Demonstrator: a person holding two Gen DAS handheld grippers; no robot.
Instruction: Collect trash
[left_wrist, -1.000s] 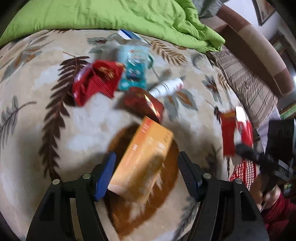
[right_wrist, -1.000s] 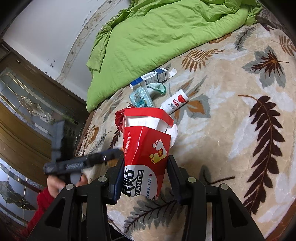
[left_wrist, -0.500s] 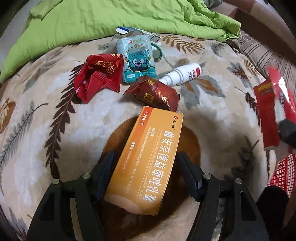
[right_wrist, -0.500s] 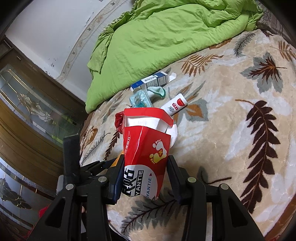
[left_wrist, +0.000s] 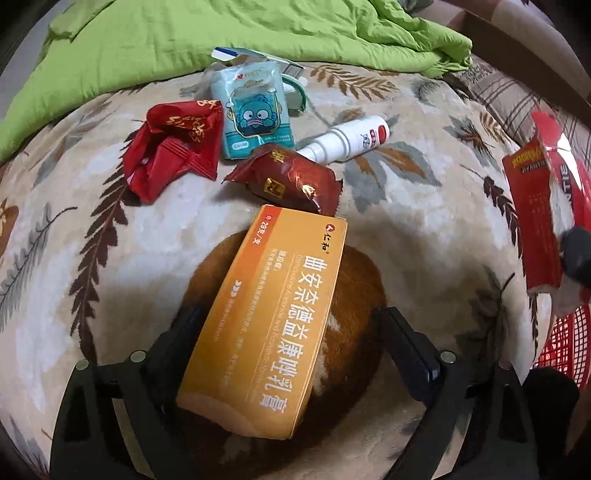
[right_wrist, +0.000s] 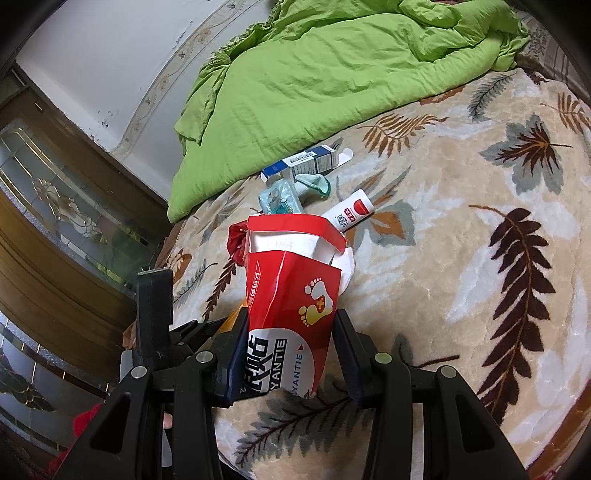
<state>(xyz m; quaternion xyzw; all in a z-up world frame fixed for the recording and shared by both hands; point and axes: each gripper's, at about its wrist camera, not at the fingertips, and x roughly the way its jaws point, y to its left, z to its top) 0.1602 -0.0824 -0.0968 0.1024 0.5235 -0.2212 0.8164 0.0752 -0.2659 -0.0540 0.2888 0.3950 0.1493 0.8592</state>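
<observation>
Orange box (left_wrist: 273, 325), lengthwise between fingers (unclamped)

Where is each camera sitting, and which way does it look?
Left wrist: sits on the left gripper, looking forward over the orange box between its fingers, across the bed's leaf blanket; both black fingers show.
Right wrist: sits on the right gripper, shut on the red box, facing the green quilt; the left gripper shows too.
Shared: the white bottle and blue tissue pack.
</observation>
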